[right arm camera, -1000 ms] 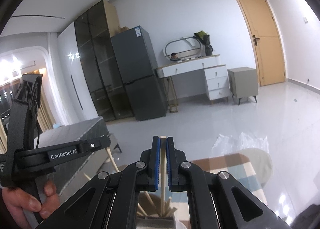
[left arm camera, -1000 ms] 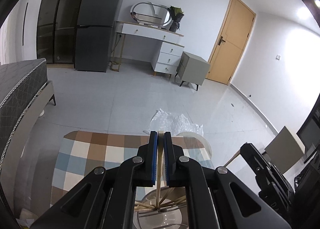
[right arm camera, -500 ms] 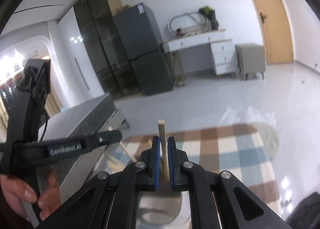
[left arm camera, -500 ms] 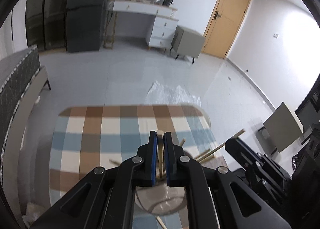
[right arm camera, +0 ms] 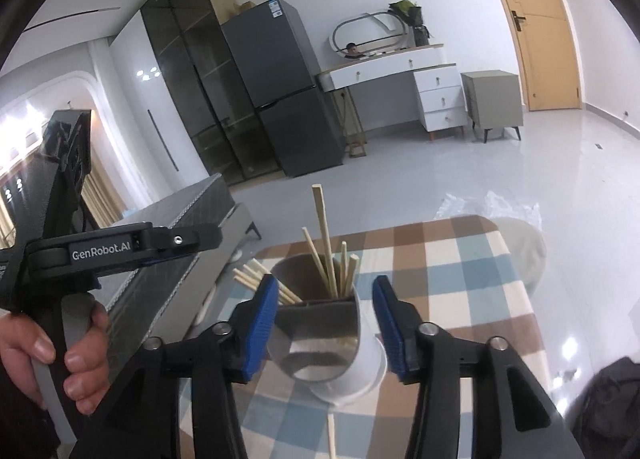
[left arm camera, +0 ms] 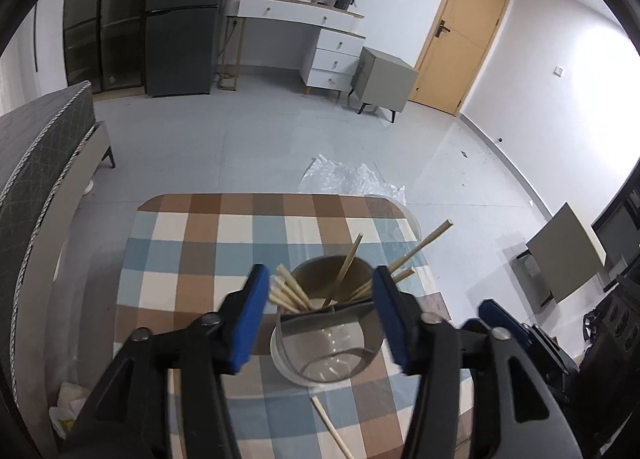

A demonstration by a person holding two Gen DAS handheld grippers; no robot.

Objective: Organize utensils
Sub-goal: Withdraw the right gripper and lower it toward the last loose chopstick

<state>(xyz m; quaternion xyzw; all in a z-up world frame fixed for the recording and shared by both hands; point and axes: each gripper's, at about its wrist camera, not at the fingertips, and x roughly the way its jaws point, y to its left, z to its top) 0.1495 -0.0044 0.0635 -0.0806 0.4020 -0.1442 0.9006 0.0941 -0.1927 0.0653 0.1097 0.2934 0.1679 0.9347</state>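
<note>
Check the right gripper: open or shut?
Open. The right gripper has its blue pads spread wide either side of the utensil holder, nothing between them.

Both grippers w/ jaws spread wide, nothing between pads: left gripper (left arm camera: 320, 317), right gripper (right arm camera: 326, 323). Left hand (right arm camera: 48, 363) wrapped round handle, knuckles fwd.

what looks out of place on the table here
One chopstick lies loose on the checked cloth in front of the holder, while the rest stand in the holder's far compartment. Both grippers, left and right, are open and empty.
</note>
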